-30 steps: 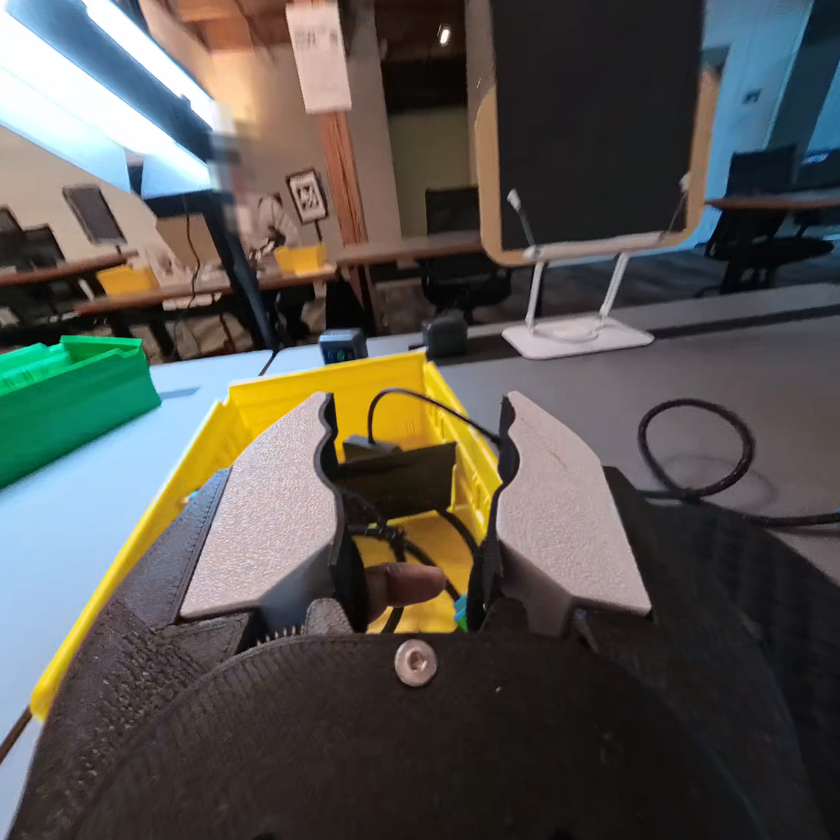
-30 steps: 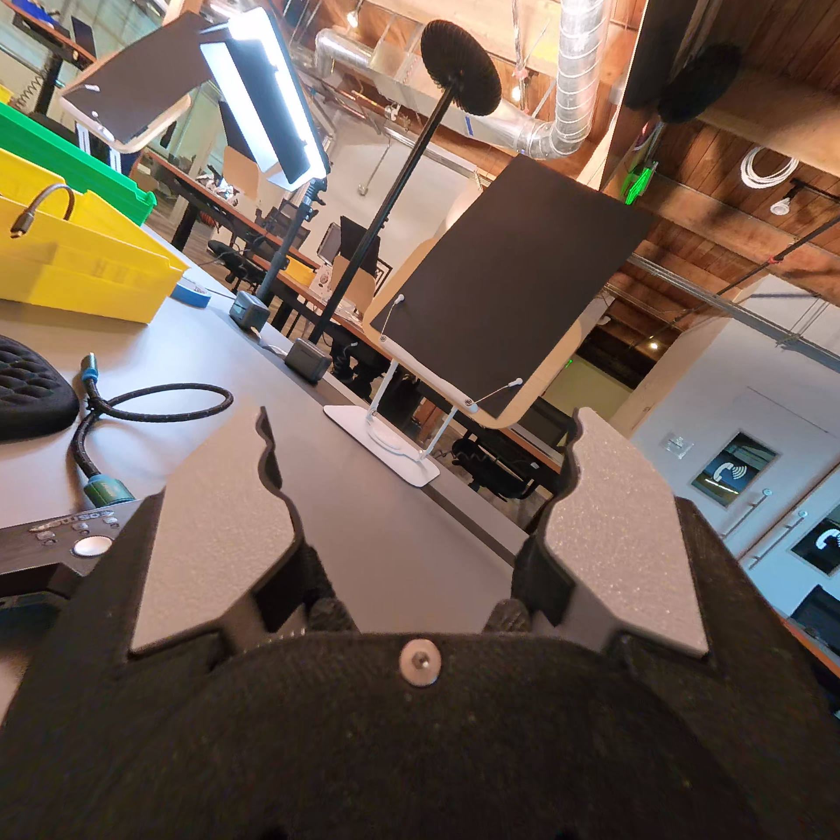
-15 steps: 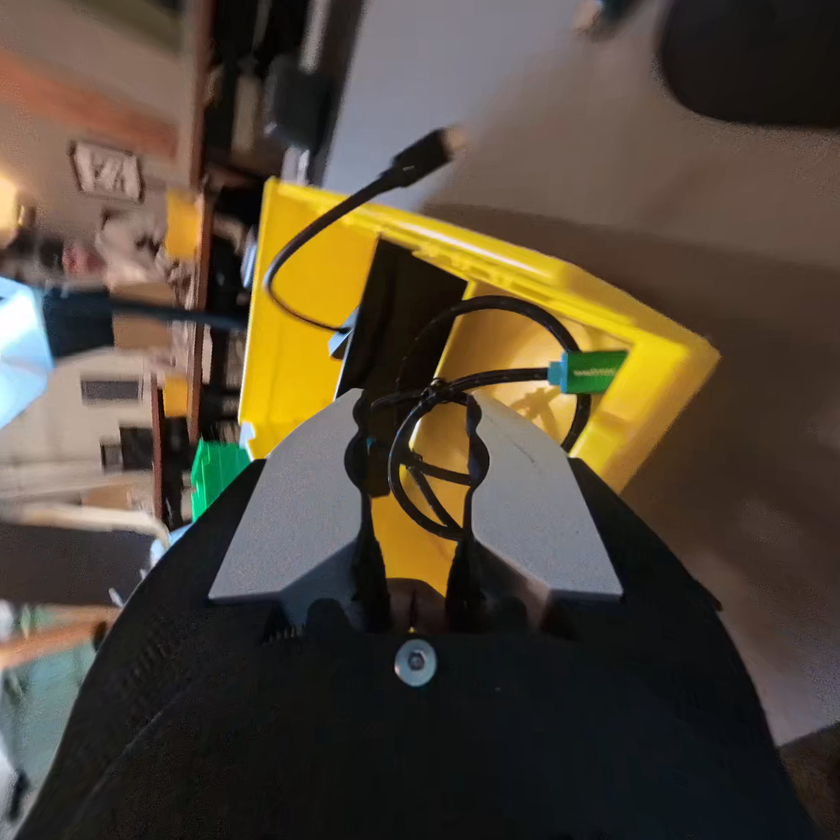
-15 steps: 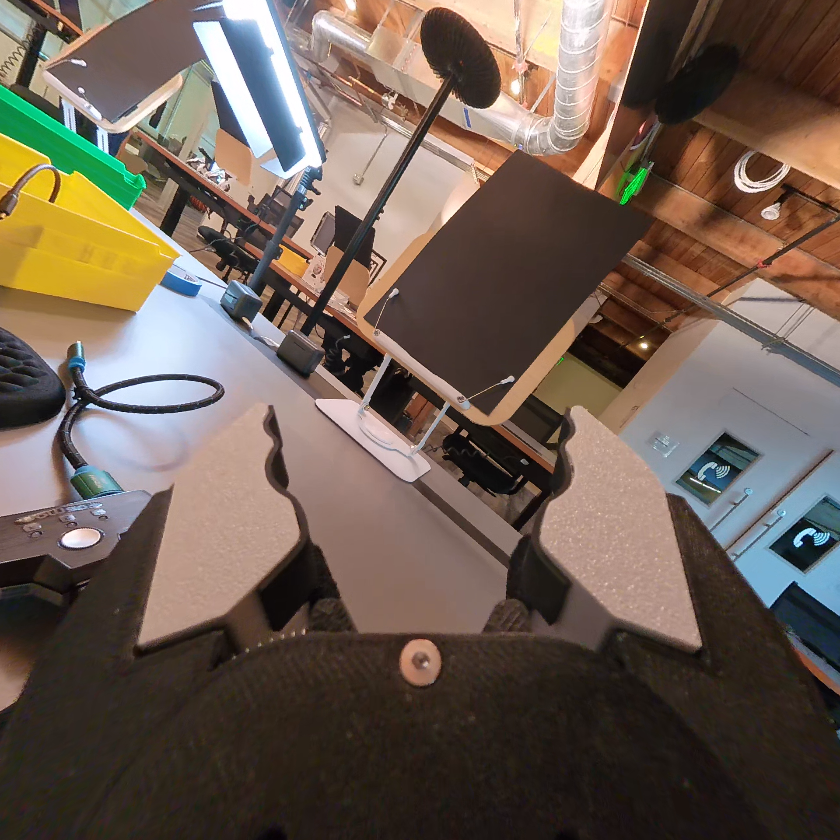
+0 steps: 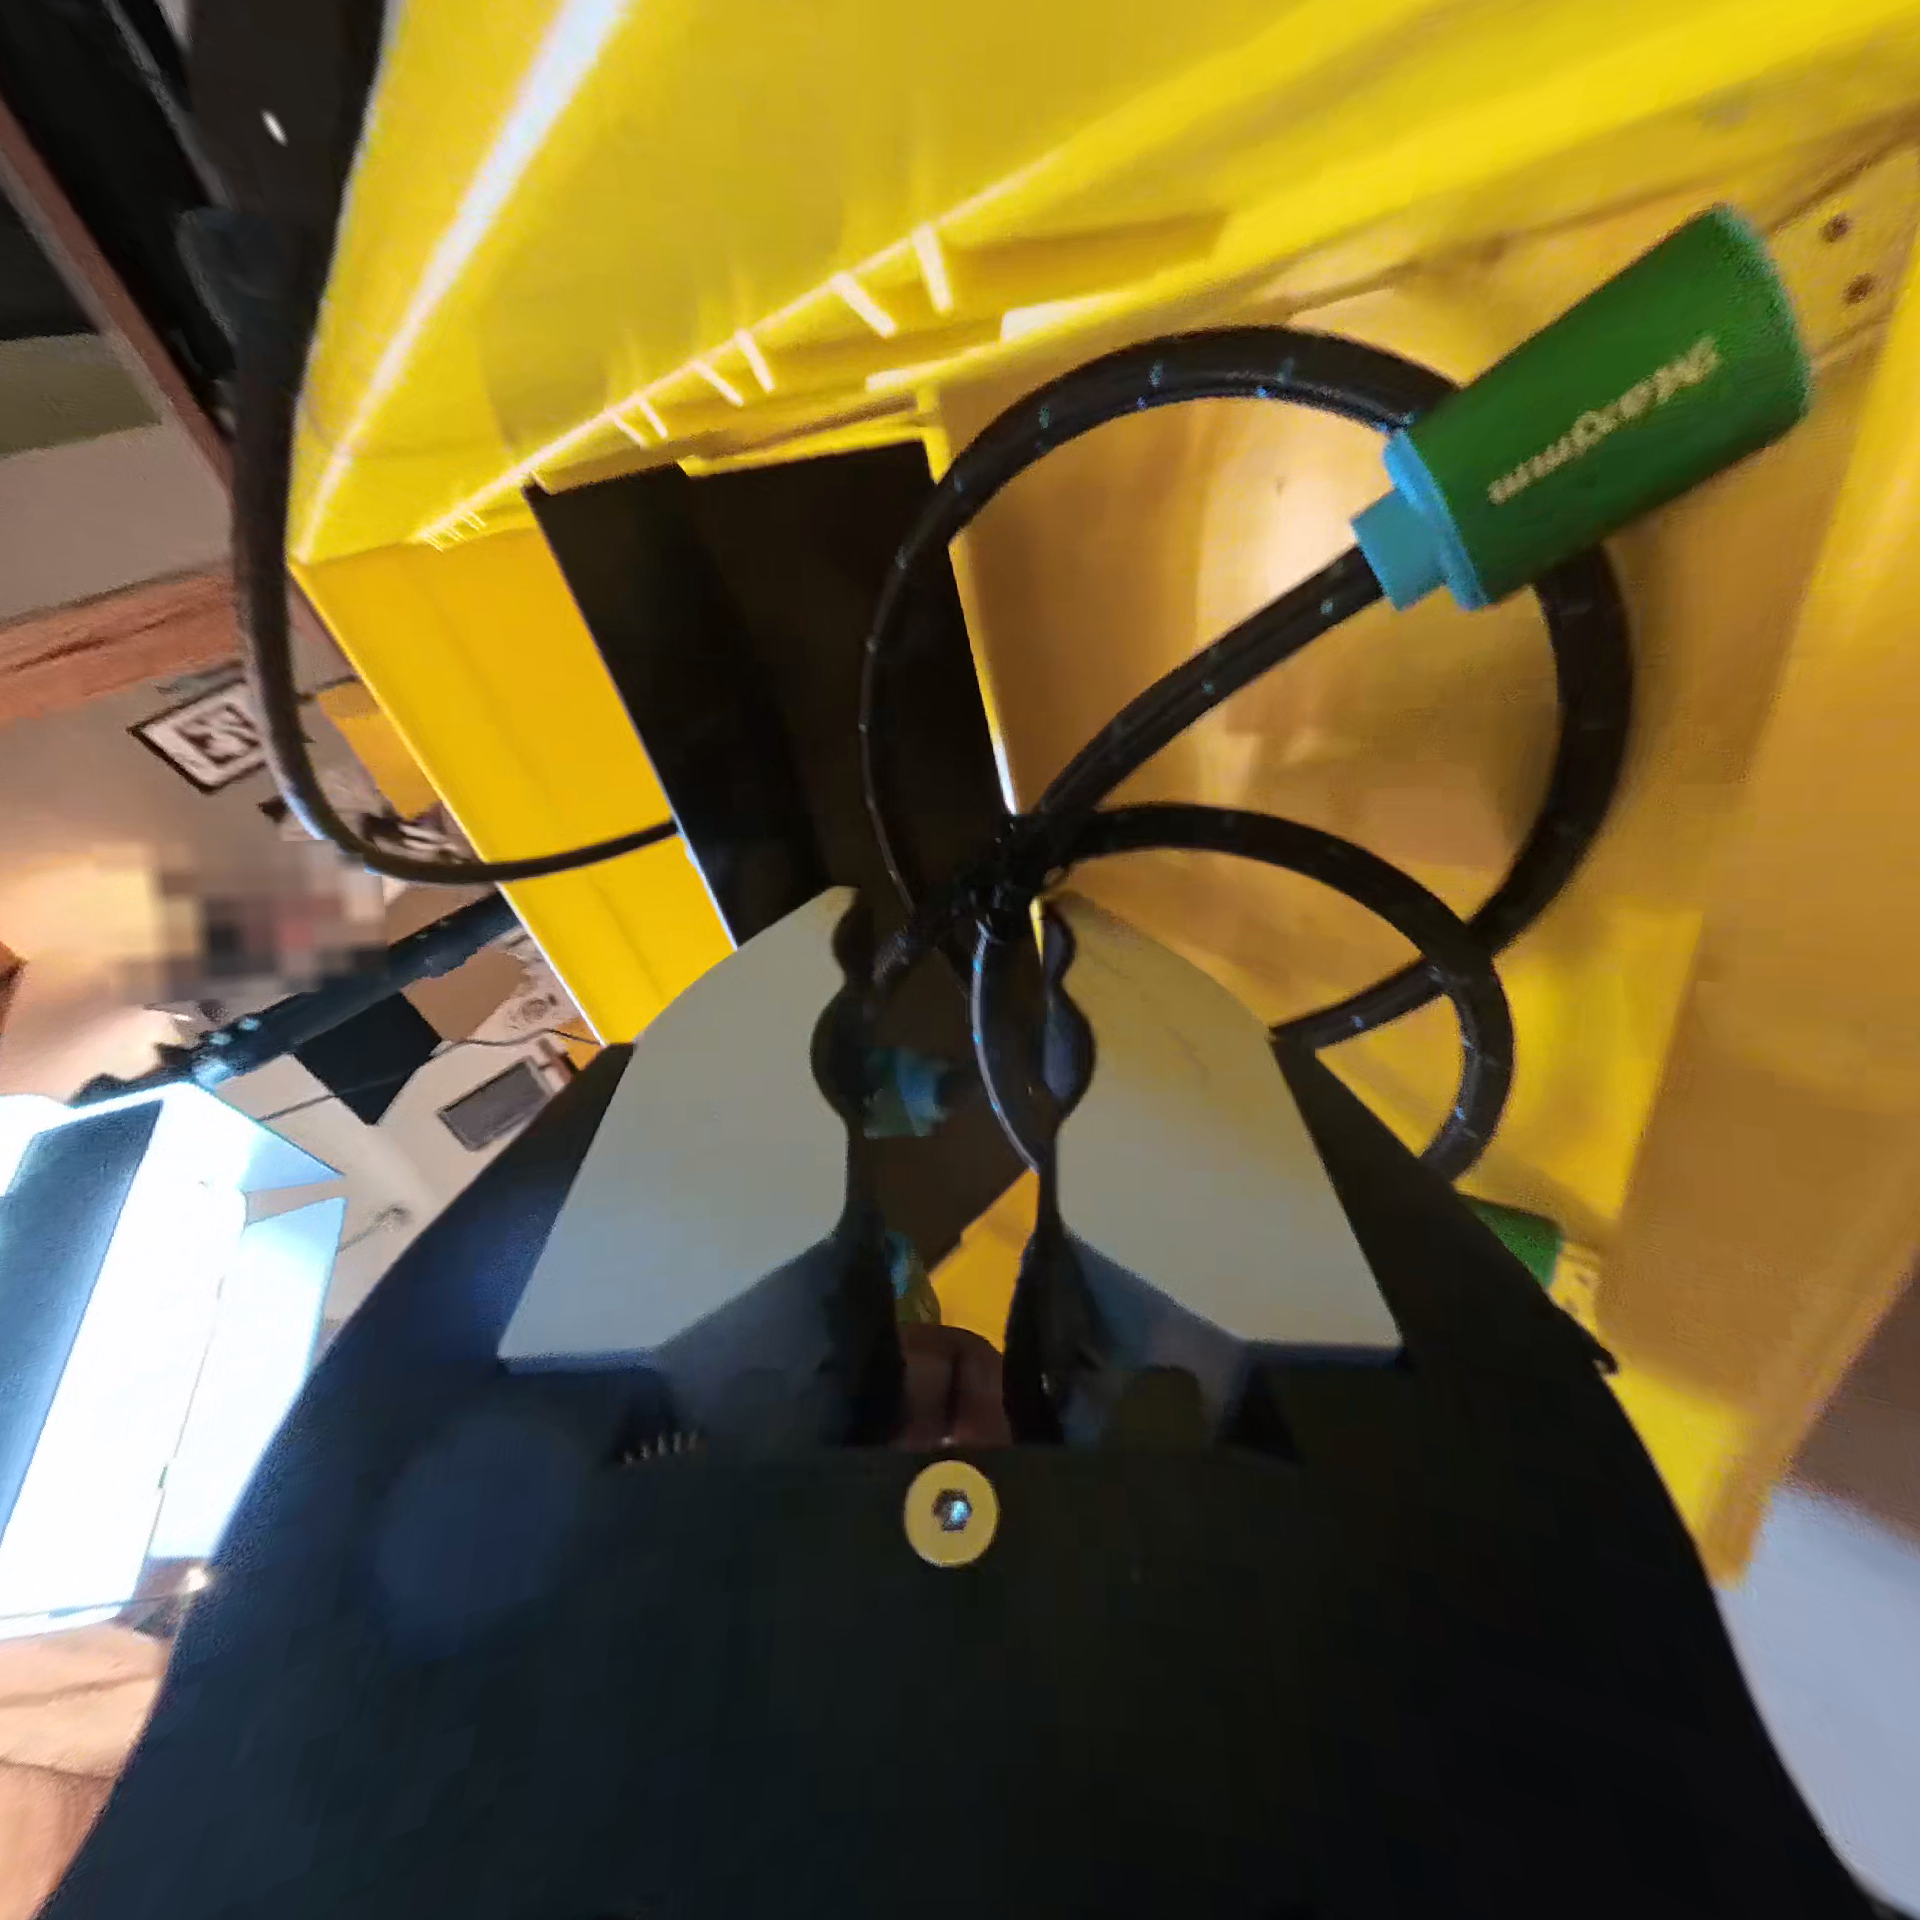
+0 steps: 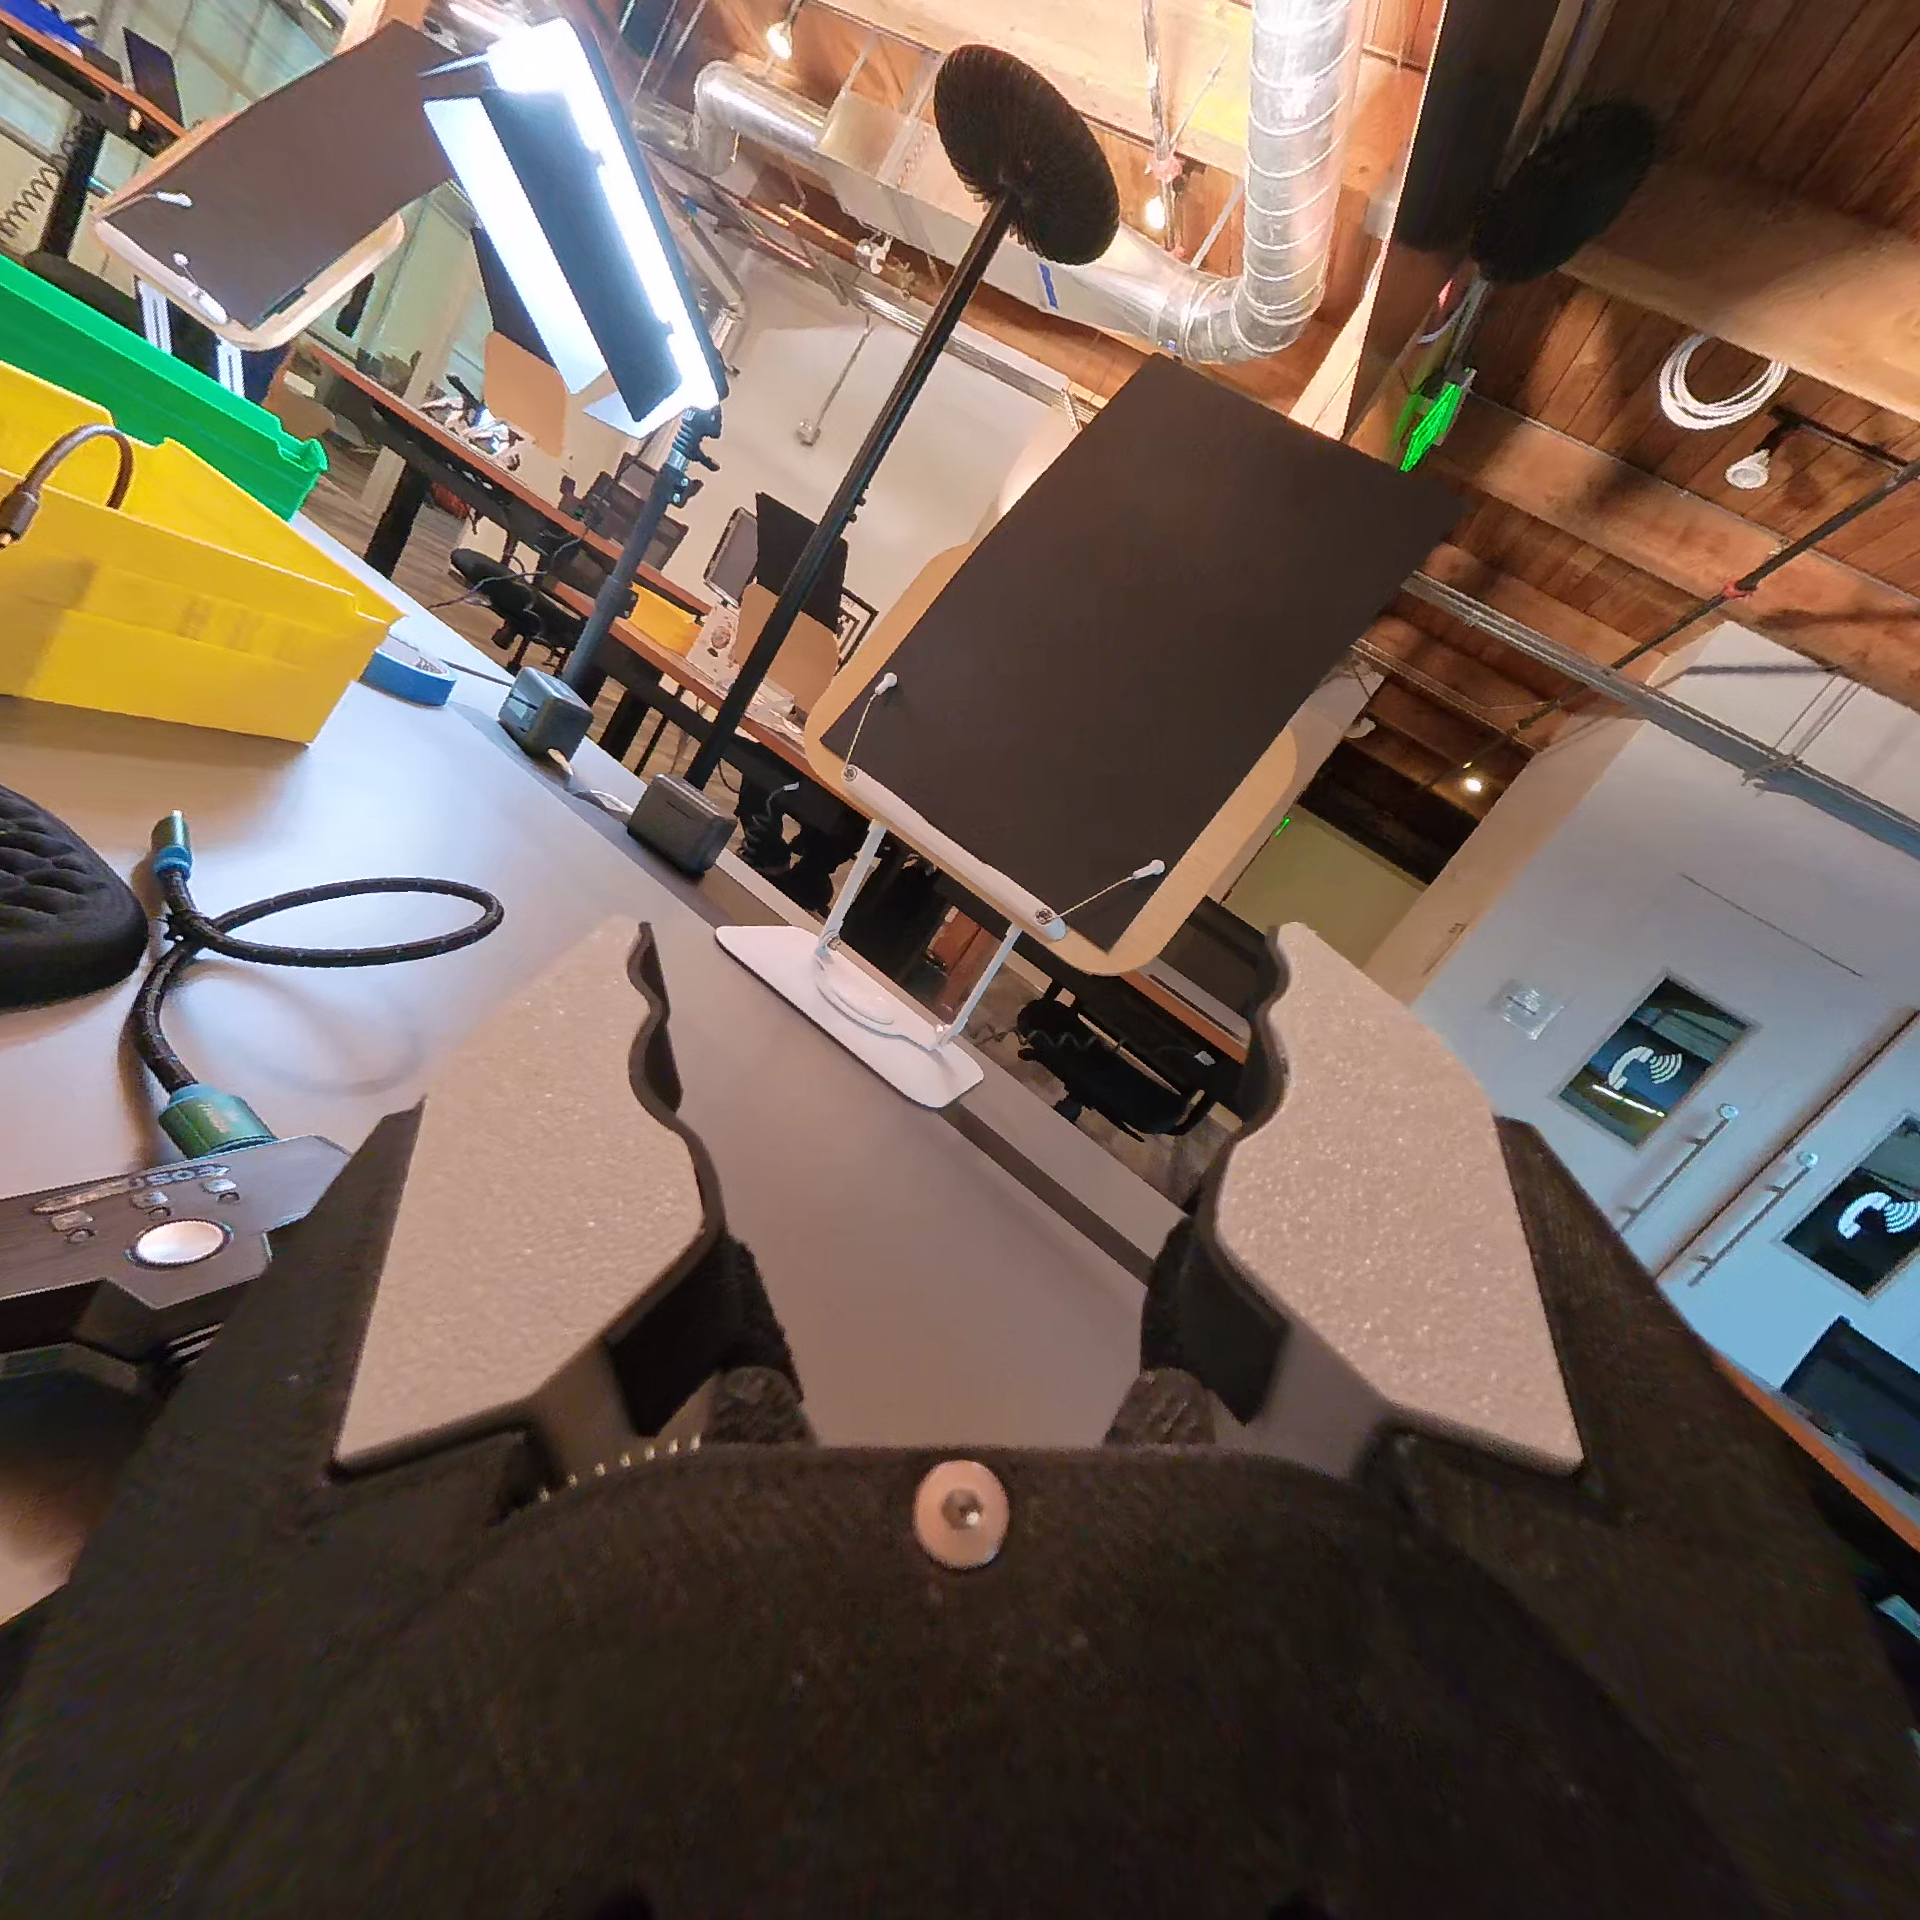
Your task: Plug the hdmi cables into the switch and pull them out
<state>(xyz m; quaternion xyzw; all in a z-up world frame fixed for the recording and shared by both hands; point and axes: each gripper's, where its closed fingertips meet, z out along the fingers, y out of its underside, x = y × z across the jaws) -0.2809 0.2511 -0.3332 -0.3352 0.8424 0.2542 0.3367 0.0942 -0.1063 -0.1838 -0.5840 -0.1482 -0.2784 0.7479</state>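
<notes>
I see the yellow bin (image 5: 1195,125) holding a coiled black cable (image 5: 1226,582) beside a black box (image 5: 748,665). My left gripper (image 5: 945,997) pinches the coil's tied crossing; my right gripper (image 6: 956,1049) gapes wide, empty, beside the switch (image 6: 156,1236).

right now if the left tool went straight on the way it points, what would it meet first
Probably the tied black cable coil in the yellow bin: the left tool, nearly shut, has its tips about at the knot. Beyond that lies the bin's inner wall, though depth is hard to judge.
</notes>
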